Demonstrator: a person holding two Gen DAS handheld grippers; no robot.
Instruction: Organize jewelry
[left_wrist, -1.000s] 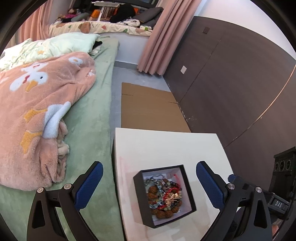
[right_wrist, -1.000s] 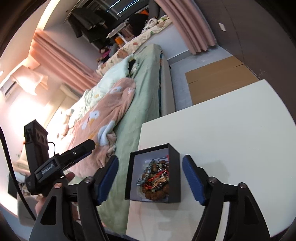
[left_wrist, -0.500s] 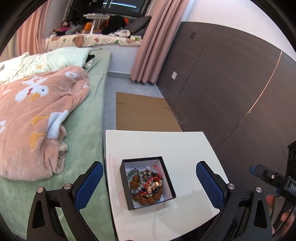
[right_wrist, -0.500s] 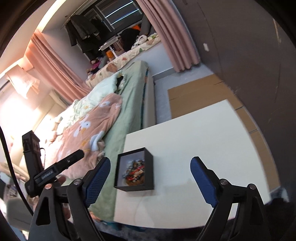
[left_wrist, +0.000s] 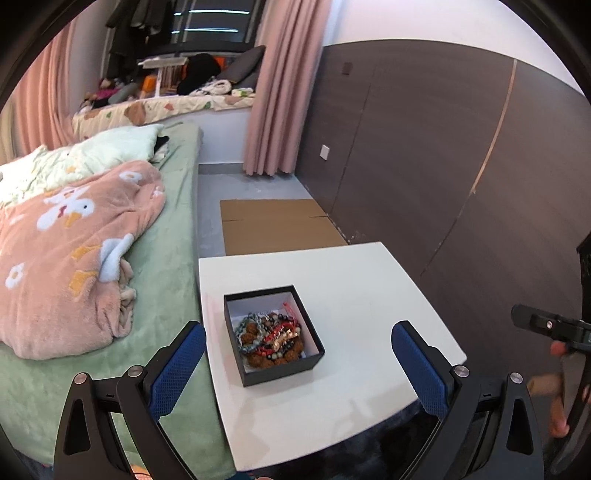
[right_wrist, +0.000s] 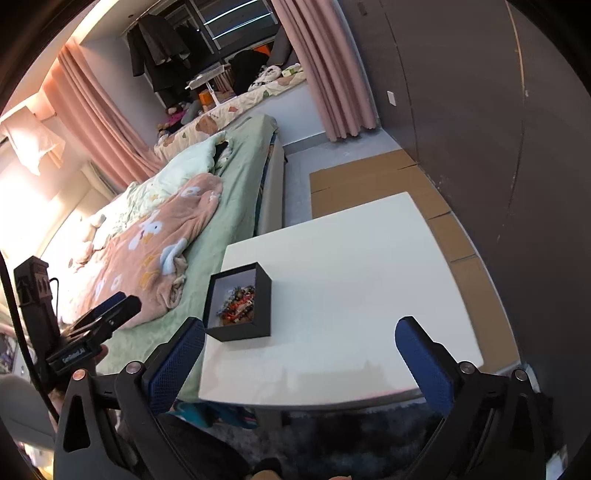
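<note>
We hold both grippers, left (left_wrist: 297, 345) and right (right_wrist: 299, 341), jaws spread, above the tabletop (left_wrist: 354, 280) with the jewelry box (left_wrist: 271, 334).

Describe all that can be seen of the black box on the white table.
The black box is square, open-topped and lidless, with thin dark walls and a white lining, like cardboard. It sits flat near the left edge of the white table, beside the bed. A tangled heap of beaded bracelets, brown, red and grey-blue, fills its near half. Neither gripper touches it.
</note>
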